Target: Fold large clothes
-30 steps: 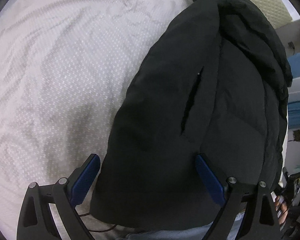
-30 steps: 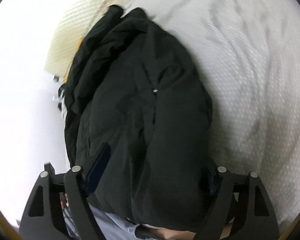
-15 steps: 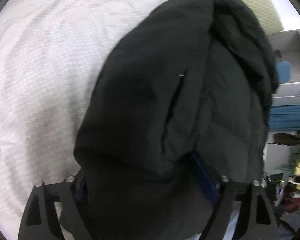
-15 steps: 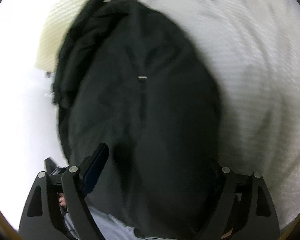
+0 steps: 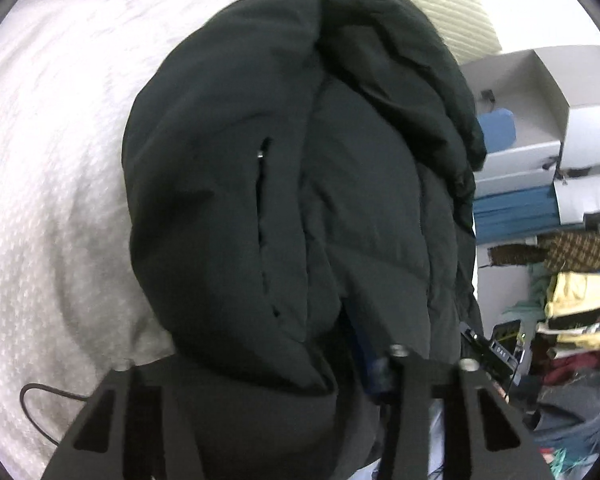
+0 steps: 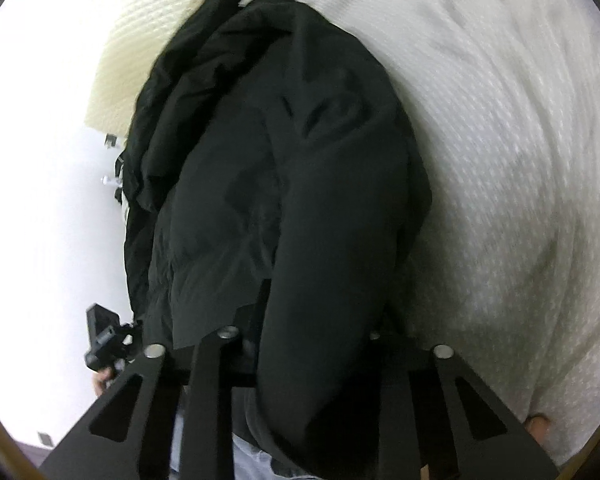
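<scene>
From my left gripper (image 5: 256, 364), jaws closing on the near hem of the puffy black jacket (image 5: 300, 168), textured white bedding (image 5: 60, 160) spreads left and cluttered shelves (image 5: 548, 200) right. My right gripper (image 6: 304, 340) likewise closes on a smooth jacket fold; a quilted cream pillow (image 6: 140, 52) lies far left.

Matt black padded cloth jacket (image 5: 300, 160)

Jacket (image 5: 300, 184) lying on the bedspread (image 5: 60, 160), its near hem between the jaws of both grippers; pillow (image 5: 440, 12) behind its far end; shelves (image 5: 540, 120) right of the bed.
</scene>
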`<state>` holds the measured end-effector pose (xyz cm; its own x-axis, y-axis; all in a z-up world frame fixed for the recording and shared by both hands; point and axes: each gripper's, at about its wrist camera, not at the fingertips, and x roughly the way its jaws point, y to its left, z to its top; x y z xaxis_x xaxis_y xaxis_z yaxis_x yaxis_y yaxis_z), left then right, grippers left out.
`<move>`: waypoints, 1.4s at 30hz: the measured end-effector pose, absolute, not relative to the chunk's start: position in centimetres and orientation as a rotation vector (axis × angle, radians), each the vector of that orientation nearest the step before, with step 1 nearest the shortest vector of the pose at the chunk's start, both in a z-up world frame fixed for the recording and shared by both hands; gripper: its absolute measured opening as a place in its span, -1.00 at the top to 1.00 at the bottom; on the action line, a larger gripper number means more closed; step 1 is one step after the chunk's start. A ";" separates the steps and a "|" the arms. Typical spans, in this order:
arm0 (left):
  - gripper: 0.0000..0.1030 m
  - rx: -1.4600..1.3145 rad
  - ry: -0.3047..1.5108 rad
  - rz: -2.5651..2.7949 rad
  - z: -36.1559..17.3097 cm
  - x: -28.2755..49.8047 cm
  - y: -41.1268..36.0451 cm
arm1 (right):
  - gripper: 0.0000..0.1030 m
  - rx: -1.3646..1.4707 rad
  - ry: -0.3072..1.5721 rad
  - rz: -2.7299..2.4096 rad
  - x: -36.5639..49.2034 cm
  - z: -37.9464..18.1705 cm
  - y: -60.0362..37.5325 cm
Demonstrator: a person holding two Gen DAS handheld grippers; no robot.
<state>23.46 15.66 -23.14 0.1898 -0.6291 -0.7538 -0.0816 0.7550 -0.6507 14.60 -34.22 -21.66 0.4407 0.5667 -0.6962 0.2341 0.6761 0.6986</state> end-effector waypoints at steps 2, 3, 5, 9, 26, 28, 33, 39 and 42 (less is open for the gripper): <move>0.49 -0.642 1.315 -0.445 -22.4 23.7 15.1 | 0.70 0.834 1.116 0.241 14.7 -21.5 -34.1; 0.54 -0.650 1.297 -0.453 -22.2 23.6 15.1 | 0.72 0.831 1.101 0.244 14.5 -21.2 -34.2; 0.68 -0.661 1.261 -0.449 -21.4 23.1 15.5 | 0.76 0.807 1.073 0.250 14.6 -20.5 -33.9; 0.75 -0.701 1.194 -0.451 -19.2 21.5 17.0 | 0.79 0.788 1.024 0.282 13.8 -18.6 -34.0; 0.92 -0.817 1.032 -0.512 -10.0 13.6 23.4 | 0.90 0.855 0.801 0.413 8.9 -8.3 -38.3; 0.93 -0.817 1.018 -0.519 -8.8 12.3 23.8 | 0.90 0.843 0.774 0.430 7.8 -6.8 -38.7; 0.92 -0.770 1.013 -0.504 -5.7 8.5 25.2 | 0.90 0.812 0.721 0.461 4.1 -3.0 -39.9; 0.92 -0.724 1.012 -0.512 -2.1 3.4 26.4 | 0.90 0.756 0.704 0.495 -1.1 0.0 -39.5; 0.92 -0.708 0.993 -0.523 -0.4 1.2 26.6 | 0.90 0.738 0.704 0.500 -3.4 0.8 -39.4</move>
<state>1.20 26.64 -0.43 0.4576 -0.6853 -0.5665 0.0800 0.6663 -0.7414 -3.42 -39.41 0.81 0.6654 0.6322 -0.3968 -0.1662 0.6438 0.7469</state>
